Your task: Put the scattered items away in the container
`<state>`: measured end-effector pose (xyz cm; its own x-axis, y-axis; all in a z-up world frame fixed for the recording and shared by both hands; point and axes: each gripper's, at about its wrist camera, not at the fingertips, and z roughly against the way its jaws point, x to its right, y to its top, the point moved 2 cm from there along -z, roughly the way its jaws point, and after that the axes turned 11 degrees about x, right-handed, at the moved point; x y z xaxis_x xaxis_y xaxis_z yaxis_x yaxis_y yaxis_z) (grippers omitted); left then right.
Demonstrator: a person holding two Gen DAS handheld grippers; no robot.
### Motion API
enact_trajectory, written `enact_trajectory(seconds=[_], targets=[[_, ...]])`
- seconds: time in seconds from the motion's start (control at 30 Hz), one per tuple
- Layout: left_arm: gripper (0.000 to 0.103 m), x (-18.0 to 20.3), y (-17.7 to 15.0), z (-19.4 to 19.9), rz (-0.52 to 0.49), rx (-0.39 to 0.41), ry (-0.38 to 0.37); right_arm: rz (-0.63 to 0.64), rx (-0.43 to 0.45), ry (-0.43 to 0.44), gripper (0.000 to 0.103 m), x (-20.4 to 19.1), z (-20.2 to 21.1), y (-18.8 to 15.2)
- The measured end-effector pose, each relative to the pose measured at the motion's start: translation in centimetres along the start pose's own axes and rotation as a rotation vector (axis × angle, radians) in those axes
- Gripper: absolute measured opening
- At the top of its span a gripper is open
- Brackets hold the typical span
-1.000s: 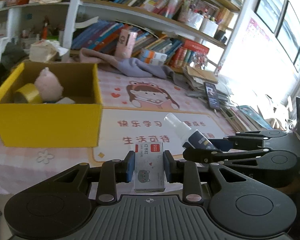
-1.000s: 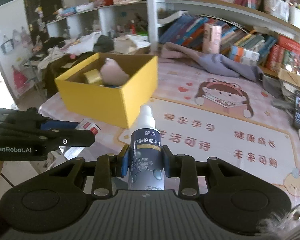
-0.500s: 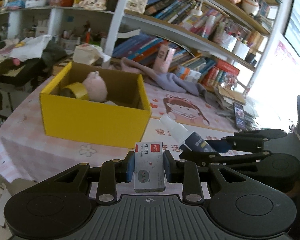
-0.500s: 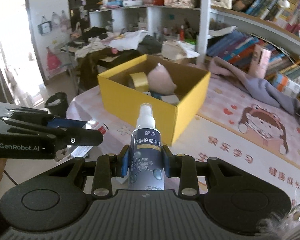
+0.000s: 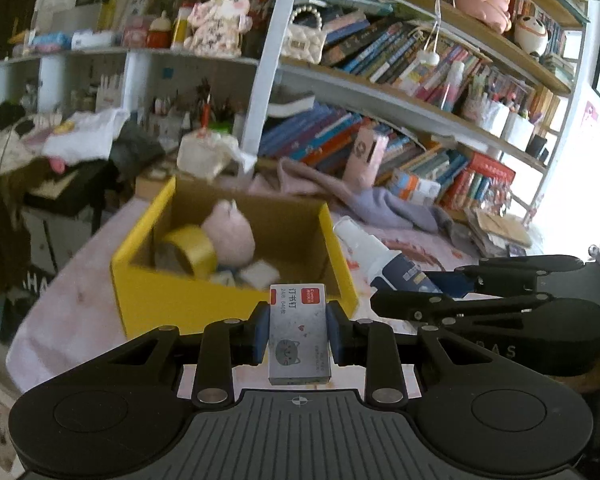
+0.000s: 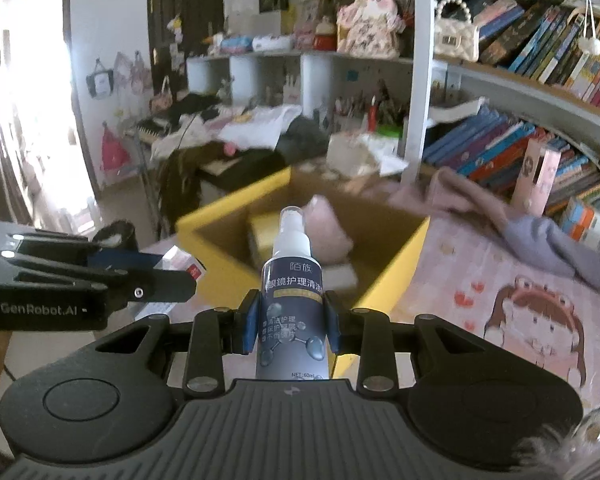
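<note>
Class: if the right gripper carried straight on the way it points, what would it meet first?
Probably the open yellow cardboard box: the right gripper, shut on a dark blue spray bottle, aims into it, towards the pink plush toy. Depth is unclear.

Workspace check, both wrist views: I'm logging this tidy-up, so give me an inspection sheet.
Surface: pink patterned tablecloth with a cartoon girl print.
Job's things: open yellow cardboard box holding a pink plush toy and a yellow tape roll; grey staple box; dark blue spray bottle.
Clutter: grey-purple cloth.
Grippers: left gripper jaws shut on the staple box; right gripper jaws shut on the bottle.
Cables: nothing seen.
Surroundings: crowded bookshelves.
</note>
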<state>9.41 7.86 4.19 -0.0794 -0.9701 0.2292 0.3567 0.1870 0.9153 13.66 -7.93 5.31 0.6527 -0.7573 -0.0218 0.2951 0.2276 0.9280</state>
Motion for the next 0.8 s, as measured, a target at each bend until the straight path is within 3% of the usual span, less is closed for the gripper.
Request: enact_trajectory(seconds=[0.2,0.4,0.8], targets=[[0.028,0.3,1.8,-4.1,-0.038,0.019,-0.009,-0.001,0.036,-0.005,0.030,2.9,-3.9,2.6],[0.028,-0.3,2.3,-8.4,-0.024,0.003,-0.003,-0.006,0.008,0.002,0.030,5.2,-8.7,4.1],[0.028,-0.7,-0.3,-16.2,-0.074,-0.190,0.012,0.076,-0.175,0.022,0.030,8.4,-19.4,2.0]])
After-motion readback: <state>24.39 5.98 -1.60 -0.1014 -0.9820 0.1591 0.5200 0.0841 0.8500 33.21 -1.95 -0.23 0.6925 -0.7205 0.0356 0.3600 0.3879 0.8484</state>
